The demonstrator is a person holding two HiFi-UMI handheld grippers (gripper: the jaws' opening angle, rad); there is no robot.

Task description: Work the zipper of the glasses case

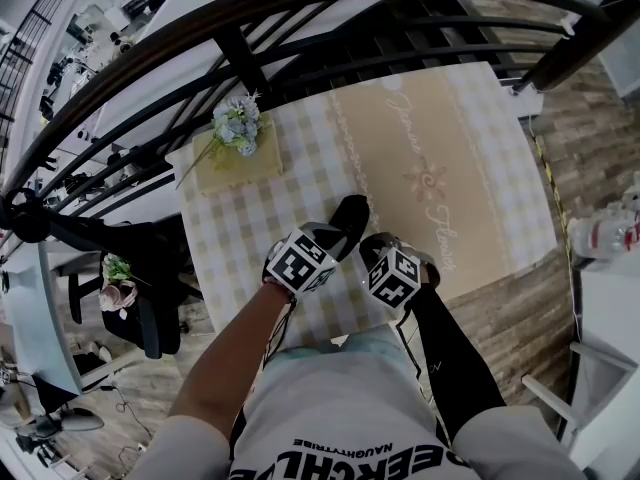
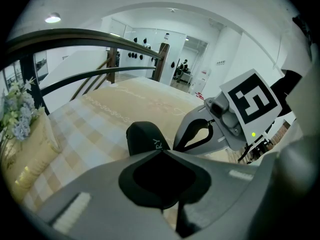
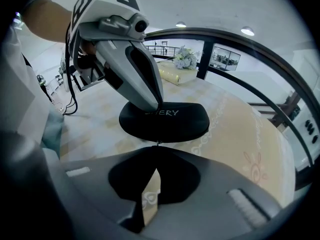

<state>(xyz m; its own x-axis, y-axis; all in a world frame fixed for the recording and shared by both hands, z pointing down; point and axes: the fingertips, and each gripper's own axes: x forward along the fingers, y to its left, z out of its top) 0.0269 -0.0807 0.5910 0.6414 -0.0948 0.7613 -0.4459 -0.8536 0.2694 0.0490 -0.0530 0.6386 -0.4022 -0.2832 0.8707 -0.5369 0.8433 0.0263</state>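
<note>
A black oval glasses case (image 1: 352, 216) (image 3: 175, 121) with white print lies on the checked tablecloth (image 1: 250, 218), near the table's front edge. My left gripper (image 1: 336, 242) (image 2: 162, 151) is shut, and its closed tips rest on the case's top by the print, as the right gripper view shows (image 3: 158, 105). My right gripper (image 1: 369, 247) (image 3: 158, 146) is shut at the case's near rim, where a small metal zipper pull (image 3: 159, 144) sticks out between its tips. In the left gripper view the case (image 2: 142, 134) stands just beyond the jaws, with the right gripper (image 2: 175, 148) beside it.
A bunch of pale flowers (image 1: 238, 126) lies on a yellow box (image 1: 240, 166) at the table's far left corner. A dark curved railing (image 1: 300, 13) runs behind the table. A beige runner (image 1: 440, 138) covers the right half. A black chair (image 1: 150, 278) stands left.
</note>
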